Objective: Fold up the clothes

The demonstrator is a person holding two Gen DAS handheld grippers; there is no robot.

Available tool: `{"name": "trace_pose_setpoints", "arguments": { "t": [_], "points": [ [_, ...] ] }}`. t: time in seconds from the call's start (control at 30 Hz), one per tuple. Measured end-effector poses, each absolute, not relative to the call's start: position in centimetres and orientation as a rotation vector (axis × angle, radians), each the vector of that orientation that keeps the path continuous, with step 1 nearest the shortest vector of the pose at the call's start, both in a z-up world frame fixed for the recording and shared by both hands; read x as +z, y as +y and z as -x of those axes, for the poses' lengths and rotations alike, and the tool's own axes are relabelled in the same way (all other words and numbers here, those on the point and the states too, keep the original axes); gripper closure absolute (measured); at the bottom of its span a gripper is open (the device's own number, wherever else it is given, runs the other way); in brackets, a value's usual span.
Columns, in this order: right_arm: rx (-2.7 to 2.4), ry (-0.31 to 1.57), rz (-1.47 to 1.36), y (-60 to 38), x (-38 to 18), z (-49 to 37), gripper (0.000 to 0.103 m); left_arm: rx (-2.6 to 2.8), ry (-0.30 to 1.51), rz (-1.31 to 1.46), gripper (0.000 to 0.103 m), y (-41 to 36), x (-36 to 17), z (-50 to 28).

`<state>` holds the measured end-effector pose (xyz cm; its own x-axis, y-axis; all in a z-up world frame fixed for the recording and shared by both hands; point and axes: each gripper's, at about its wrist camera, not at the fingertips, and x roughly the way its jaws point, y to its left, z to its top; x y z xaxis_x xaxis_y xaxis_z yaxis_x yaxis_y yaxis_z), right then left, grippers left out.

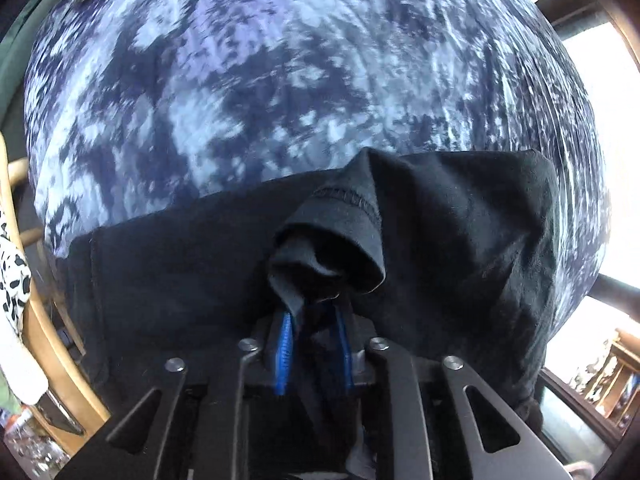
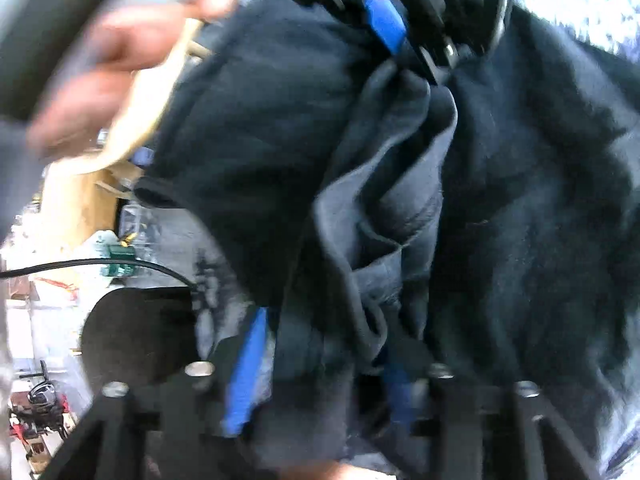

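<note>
At left, the left tongs (image 1: pixel 314 344) pinch a bunched edge of the black garment (image 1: pixel 460 232) above a blue-and-white mottled bedspread (image 1: pixel 260 80). Further right, the right tongs (image 2: pixel 320 372) grip the same cloth, close beside the left. Best, I judge: draw both corners apart, taut, level.

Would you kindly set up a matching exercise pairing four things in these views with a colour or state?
Things:
1. black garment
2. patterned cover
3. left gripper
4. spotted cloth

Colour or state:
A. white with black spots, at the left edge
B. blue and white mottled, spread under the garment
C. dark, bunched, held at both ends
D. shut on fabric, blue pads showing

Pairs: 1-C, 2-B, 3-D, 4-A
</note>
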<state>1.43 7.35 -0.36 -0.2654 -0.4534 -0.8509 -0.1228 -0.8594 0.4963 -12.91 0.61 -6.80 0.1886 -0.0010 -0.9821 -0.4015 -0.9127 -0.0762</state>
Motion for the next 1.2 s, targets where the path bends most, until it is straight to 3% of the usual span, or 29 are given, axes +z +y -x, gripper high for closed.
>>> {"name": "trace_pose_setpoints", "arguments": {
  "t": [0.07, 0.2, 0.43, 0.63, 0.77, 0.87, 1.03, 1.2],
  "points": [
    [-2.260, -0.664, -1.716, 7.8, 1.5, -2.6, 0.051, 1.813, 0.324, 2.148, 0.078, -0.9, -5.6, 13.2],
    [-2.372, -0.608, -1.645, 10.4, 5.2, -5.1, 0.051, 1.897, 0.245, 2.095, 0.055, -4.0, -2.7, 11.9],
    [-2.443, -0.451, -1.789, 14.4, 4.4, -6.8, 0.051, 1.749, 0.251, 1.884, 0.051, -1.6, 0.6, 2.1],
    [-2.369, -0.627, -1.874, 17.7, 0.8, -6.5, 0.051, 1.780, 0.590, 1.692, 0.051, 3.1, -0.4, -5.5],
    [-2.336, -0.863, -1.874, 21.3, -0.8, -5.3, 0.051, 1.850, 1.053, 1.266, 0.051, 5.8, -0.6, -12.2],
    [-2.330, -0.931, -1.896, 23.2, -1.7, -4.1, 0.051, 1.775, 1.245, 0.991, 0.051, 6.8, -1.7, -17.0],
    [-2.350, -0.935, -1.947, 24.1, -3.3, -2.3, 0.051, 1.798, 1.456, 0.617, 0.051, 7.7, -3.2, -21.9],
    [-2.277, -1.067, -1.953, 26.1, -5.1, -0.9, 0.051, 1.807, 1.530, 0.482, 0.051, 9.0, -3.8, -24.0]
  ]
}}
